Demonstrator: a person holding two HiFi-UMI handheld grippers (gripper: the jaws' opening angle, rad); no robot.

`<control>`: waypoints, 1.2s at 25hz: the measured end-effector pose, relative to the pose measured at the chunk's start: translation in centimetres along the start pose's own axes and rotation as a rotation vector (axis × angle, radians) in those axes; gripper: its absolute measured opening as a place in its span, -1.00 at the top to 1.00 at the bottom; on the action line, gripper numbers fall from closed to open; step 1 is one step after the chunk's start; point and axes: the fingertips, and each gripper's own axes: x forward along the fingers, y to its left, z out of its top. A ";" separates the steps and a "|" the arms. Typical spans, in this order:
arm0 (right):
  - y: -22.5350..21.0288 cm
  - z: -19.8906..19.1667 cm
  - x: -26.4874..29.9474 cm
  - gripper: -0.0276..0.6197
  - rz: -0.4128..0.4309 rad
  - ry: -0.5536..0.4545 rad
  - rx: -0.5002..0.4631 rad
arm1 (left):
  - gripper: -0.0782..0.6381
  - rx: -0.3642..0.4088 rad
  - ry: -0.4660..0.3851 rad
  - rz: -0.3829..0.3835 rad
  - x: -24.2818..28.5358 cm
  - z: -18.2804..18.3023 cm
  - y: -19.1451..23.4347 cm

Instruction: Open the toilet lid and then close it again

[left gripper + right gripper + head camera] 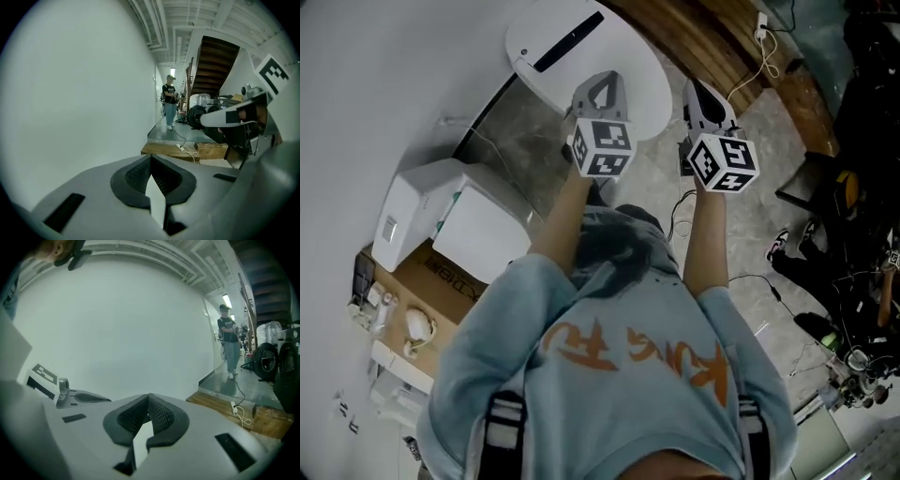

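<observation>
The toilet lid (581, 47) lies ahead of me, close against the wall (375, 75) on my left. My left gripper (602, 89) hangs over the lid's near edge. My right gripper (705, 101) is just beside it to the right, over the floor (769, 141) past the lid's right rim. Behind the lid runs a step (712, 37), with a power strip (761, 21) on it and its cable (757, 67) trailing down to the floor. Along the wall to my left stand two boxes (412, 202), with a carton (441, 277) just beside them, nearer me. Beyond the step, a person (169, 101) stands down the corridor.
</observation>
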 end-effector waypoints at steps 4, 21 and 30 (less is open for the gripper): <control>-1.6 -2.2 2.2 0.88 0.037 0.084 -0.031 | 0.71 -0.020 0.058 -0.007 3.1 -1.5 -0.9; -10.8 -20.9 8.1 0.87 0.468 0.364 -0.244 | 0.71 -0.068 0.339 0.298 9.1 -18.6 -7.8; -11.4 -33.6 7.2 0.77 0.606 0.519 -0.421 | 0.70 -0.070 0.410 0.205 14.5 -26.8 -14.5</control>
